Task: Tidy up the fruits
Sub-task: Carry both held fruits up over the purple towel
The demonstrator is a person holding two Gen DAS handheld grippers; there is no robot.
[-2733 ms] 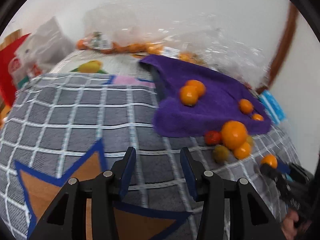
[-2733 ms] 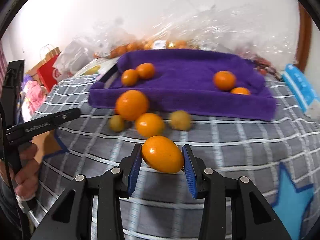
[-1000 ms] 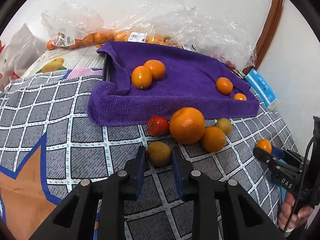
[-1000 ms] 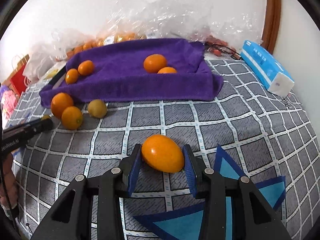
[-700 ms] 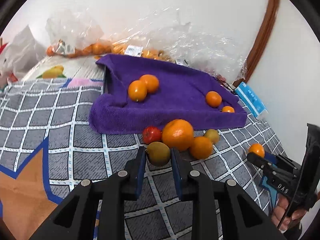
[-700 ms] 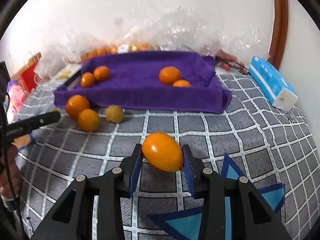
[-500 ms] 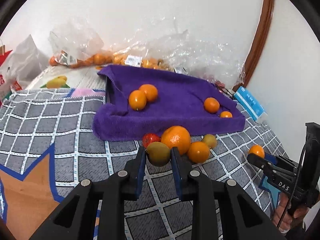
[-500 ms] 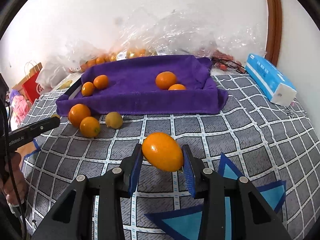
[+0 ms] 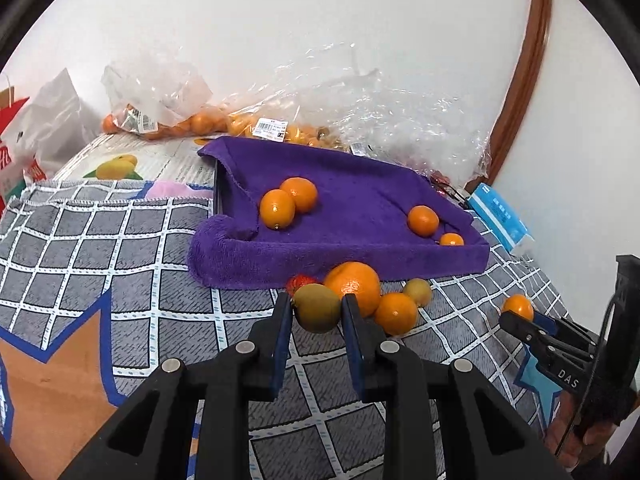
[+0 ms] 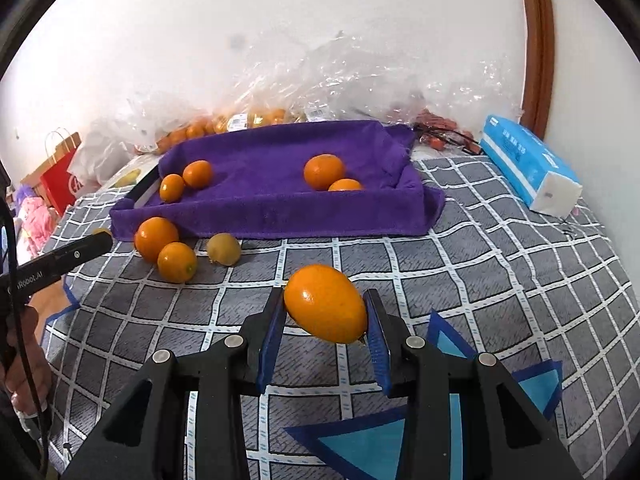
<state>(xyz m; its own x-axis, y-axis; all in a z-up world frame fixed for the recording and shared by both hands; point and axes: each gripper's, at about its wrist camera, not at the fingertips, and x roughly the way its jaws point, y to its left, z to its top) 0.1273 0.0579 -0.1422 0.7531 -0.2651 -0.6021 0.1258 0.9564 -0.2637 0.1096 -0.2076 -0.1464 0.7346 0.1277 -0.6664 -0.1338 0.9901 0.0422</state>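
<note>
My left gripper point(image 9: 316, 312) is shut on a greenish-brown fruit point(image 9: 317, 307), held above the checked cloth in front of the purple towel-lined tray point(image 9: 340, 256). My right gripper point(image 10: 326, 312) is shut on an oval orange fruit point(image 10: 326, 303), also lifted, and shows at the right of the left wrist view point(image 9: 518, 312). The tray holds several oranges point(image 9: 290, 202) point(image 10: 324, 171). In front of the tray lie a big orange point(image 9: 354, 284), a smaller orange point(image 9: 396, 313), a second greenish fruit point(image 9: 418, 291) and a red fruit point(image 9: 300, 281).
Clear plastic bags of oranges point(image 9: 208, 120) lie behind the tray against the white wall. A blue tissue pack point(image 10: 528, 168) lies right of the tray. A red and white bag point(image 9: 16, 148) stands far left. Grey checked cloth point(image 10: 500, 264) covers the surface.
My left gripper moved in from the left, shut on the greenish fruit and lifted it. My right gripper kept the oval orange and drew back from the tray.
</note>
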